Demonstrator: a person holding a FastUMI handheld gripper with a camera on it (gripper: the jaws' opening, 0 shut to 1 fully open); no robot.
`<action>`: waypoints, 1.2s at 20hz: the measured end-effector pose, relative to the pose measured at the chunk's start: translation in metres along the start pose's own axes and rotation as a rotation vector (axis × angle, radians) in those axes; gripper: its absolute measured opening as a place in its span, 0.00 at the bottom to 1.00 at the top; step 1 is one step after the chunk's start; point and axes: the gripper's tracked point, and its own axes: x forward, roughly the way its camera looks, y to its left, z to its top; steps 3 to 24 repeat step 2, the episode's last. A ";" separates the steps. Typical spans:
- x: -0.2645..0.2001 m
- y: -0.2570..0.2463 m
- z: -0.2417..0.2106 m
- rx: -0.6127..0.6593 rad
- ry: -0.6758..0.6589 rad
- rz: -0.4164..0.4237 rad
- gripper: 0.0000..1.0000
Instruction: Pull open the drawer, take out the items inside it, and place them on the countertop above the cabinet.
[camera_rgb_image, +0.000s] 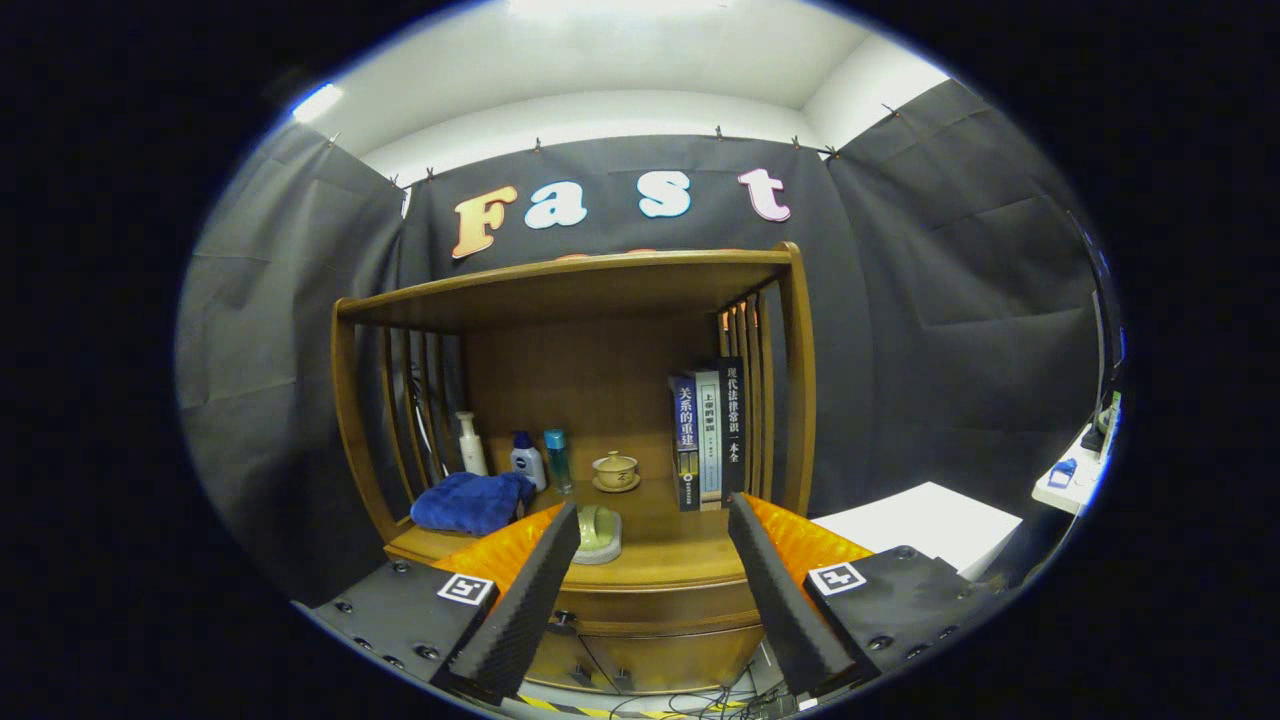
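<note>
- The gripper (655, 555) hangs in front of a wooden cabinet (640, 590), its fingers spread wide with nothing between them.
- The countertop (660, 555) of that cabinet shows in the gap between the fingers; it is the landmark for everything below.
- Under the countertop's front edge lies the drawer (650, 605), its front flush with the cabinet, so it looks closed. A small dark knob (563, 618) sits on the front, close to the left finger.
- On the countertop, near its front and just beside the left finger, rests a pale green object on a round base (598, 535); I cannot tell what it is.
- Further back on the countertop lie a blue cloth (470, 502), three bottles (515, 455), a small lidded cup on a saucer (616, 471) and a row of books (708, 435) to the right.
- The drawer's contents are hidden, so the scene fits two stages: a drawer waiting to be pulled open, or one already emptied and pushed shut, with the green object possibly out of it.
- Should the drawer need opening, the fingers would have to drop below the countertop's edge, straddle the knob, close on it and draw straight back; the knob is small, so the grip could slip.
</note>
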 end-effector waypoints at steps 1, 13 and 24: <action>-0.001 0.003 0.000 -0.003 0.000 0.001 0.99; -0.002 0.006 0.000 -0.002 0.003 0.000 0.99; -0.002 0.006 0.000 -0.002 0.003 0.000 0.99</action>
